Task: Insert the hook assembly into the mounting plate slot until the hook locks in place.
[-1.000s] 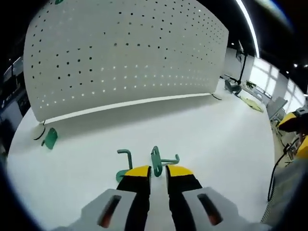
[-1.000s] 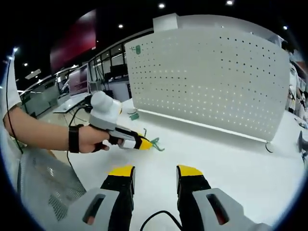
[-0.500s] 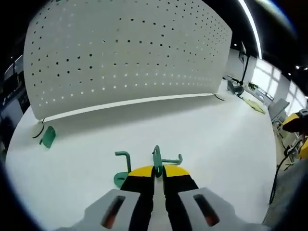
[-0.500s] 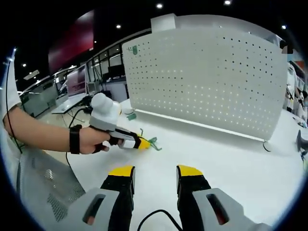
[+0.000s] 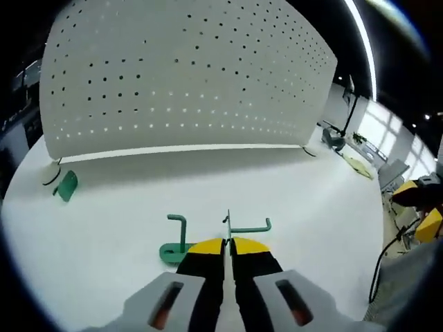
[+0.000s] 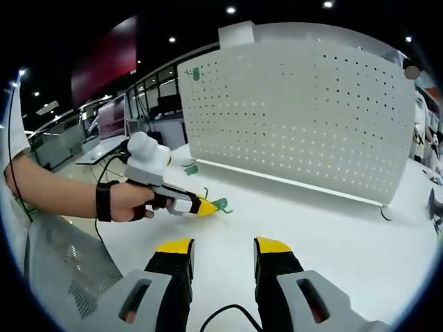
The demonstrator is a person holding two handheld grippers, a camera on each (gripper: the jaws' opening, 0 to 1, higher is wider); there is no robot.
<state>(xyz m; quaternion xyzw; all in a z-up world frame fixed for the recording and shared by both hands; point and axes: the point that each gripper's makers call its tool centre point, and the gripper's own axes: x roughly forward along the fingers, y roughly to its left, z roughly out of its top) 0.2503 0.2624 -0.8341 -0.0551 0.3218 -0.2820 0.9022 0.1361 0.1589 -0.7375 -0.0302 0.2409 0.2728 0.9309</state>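
Hook (image 5: 243,226) sits pinched edge-on in the closed left gripper (image 5: 227,243) above the white table (image 5: 311,200), near a second hook (image 5: 176,238); the right gripper (image 6: 221,252) hangs open, empty. Lift level, then align squarely with the pegboard (image 5: 180,76) holes.

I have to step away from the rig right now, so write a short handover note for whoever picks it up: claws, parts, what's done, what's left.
Left claw: shut on the green hook, gripping its flat plate edge-on, low over the white table.
Right claw: open, empty, hovering above the table, back from the work.
Second green hook: on the table just left of the left claw.
A small green piece lies by the left foot of the white pegboard, which stands upright at the back of the table.
Done: hook gripped.
Left: carry it to the pegboard, push it in until it locks.
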